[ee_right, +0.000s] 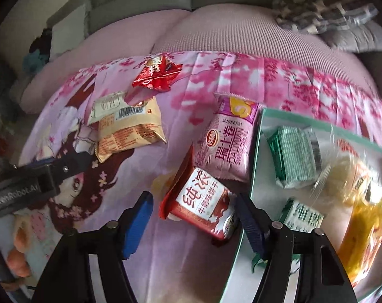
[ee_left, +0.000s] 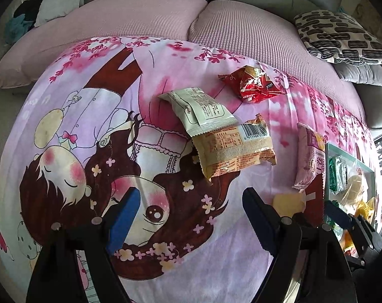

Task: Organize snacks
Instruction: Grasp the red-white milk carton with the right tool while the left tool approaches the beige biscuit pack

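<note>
Snacks lie loose on the blanket (ee_left: 64,151). Right gripper (ee_right: 193,214) is spread wide around the red packet (ee_right: 201,202), nothing pinched. Its far finger sits right by the box (ee_right: 256,151) edge and could bump it. Left gripper (ee_left: 191,212) is spread too, with bare blanket ahead

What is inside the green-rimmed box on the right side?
In the box: a green packet, a clear bag of yellow snacks, a green-white carton and an orange packet. Anything beneath them is covered.
</note>
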`<state>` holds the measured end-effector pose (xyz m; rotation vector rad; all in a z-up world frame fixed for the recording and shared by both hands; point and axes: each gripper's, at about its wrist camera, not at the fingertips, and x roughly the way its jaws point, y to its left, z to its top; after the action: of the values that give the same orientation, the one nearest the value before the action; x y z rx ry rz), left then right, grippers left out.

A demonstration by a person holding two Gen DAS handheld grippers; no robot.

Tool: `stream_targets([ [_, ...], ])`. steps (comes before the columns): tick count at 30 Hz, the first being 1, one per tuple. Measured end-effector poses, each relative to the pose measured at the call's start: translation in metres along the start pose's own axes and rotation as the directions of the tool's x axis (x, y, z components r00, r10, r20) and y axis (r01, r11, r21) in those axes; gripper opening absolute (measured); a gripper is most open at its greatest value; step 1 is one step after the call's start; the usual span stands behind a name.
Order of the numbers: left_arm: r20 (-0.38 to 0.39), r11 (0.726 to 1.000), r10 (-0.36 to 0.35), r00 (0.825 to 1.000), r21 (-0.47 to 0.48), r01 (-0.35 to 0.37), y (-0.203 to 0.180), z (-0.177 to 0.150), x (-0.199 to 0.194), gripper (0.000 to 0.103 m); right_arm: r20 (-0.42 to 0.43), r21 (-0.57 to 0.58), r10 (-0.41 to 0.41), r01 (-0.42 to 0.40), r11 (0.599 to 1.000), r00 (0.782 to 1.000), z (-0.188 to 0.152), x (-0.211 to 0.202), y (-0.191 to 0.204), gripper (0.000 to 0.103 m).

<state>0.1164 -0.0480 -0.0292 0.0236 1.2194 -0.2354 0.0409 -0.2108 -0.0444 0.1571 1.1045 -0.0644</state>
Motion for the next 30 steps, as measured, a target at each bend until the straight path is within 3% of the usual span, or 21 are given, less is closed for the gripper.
stream_targets([
  [5, -0.002, 1.000, -0.001, 1.000, 0.009, 0.001, 0.000, 0.000, 0.000, 0.084, 0.021, 0.008, 0.015, -0.015, 1.000, 1.000, 0.002, 0.006, -0.005, 0.066],
  [15, -0.001, 1.000, 0.004, 1.000, 0.015, -0.004, -0.001, 0.000, -0.001, 0.084, 0.052, 0.061, 0.048, -0.051, 0.997, 0.997, 0.002, -0.007, -0.013, 0.042],
  [30, 0.010, 0.999, 0.015, 1.000, 0.030, -0.016, -0.004, 0.001, -0.004, 0.084, 0.065, 0.139, 0.058, -0.066, 0.988, 0.996, -0.001, -0.025, -0.024, 0.027],
])
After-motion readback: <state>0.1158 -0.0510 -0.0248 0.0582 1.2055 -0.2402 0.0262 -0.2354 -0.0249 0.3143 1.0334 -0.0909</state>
